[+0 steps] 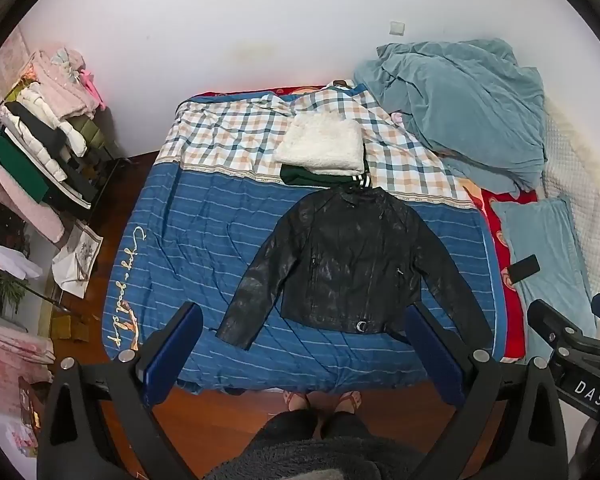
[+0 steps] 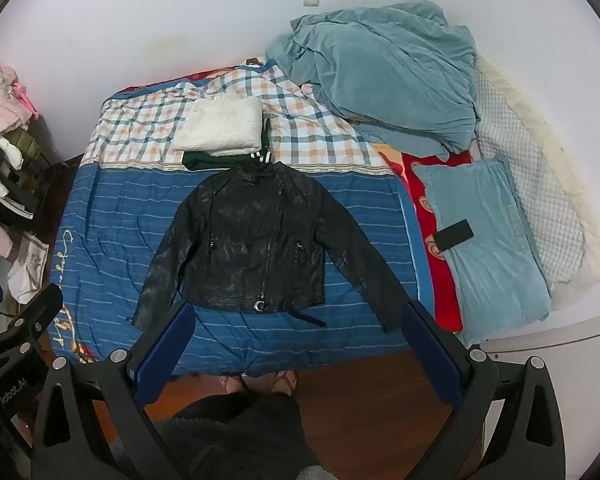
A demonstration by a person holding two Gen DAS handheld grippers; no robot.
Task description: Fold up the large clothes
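From my left wrist camera, my left gripper [image 1: 300,352] hangs above the foot of the bed [image 1: 172,248] with its jaws spread as wide as they go and nothing between them. The black leather jacket [image 1: 348,256] lies flat, front up, on the blue striped cover, collar toward the wall, both sleeves angled outward and down. Just beyond its collar sits a pile of folded clothes [image 1: 322,148], a white fleecy piece on top of a dark green one. My right gripper's body shows at the right edge. A clothes rack [image 1: 40,140] stands to the left of the bed.

From my right wrist camera, my right gripper [image 2: 296,344] is likewise fully open and empty, held over the near edge of the bed. The jacket's hem with its buckle is the part nearest me. A phone [image 2: 454,234] rests on the blue pillow [image 2: 492,240], well apart from the jacket.

I judge the jacket is laid out and folding has not yet started. Next I should probably bring each gripper down to a sleeve cuff, pinch it, and carry the sleeves across the chest. The stiff, glossy leather may resist creasing and slip.
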